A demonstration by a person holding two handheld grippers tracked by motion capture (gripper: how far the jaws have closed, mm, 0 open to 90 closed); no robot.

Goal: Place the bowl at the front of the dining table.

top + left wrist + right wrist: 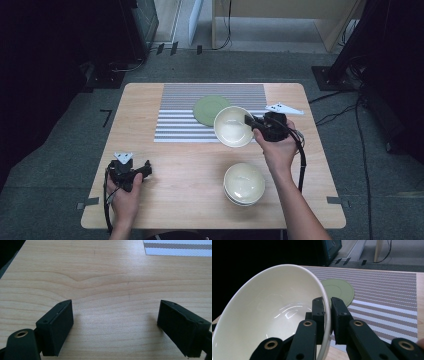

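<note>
A cream bowl (232,126) hangs tilted over the striped mat's (175,120) right part, and my right gripper (248,121) is shut on its rim. In the right gripper view one jaw is inside the cream bowl (269,315) and one outside, pinching the rim at my right gripper (327,305). A green plate (209,108) lies flat on the mat just behind the bowl; the green plate (339,290) shows past the rim. Near the table's front left my left gripper (146,168) rests open; in its own view my left gripper (116,326) has only bare wood between the jaws.
A stack of cream bowls (244,183) stands at the front right of the wooden table (175,200). A cable (301,165) trails from the right gripper beside the forearm. Dark equipment and cables lie on the floor beyond the far edge.
</note>
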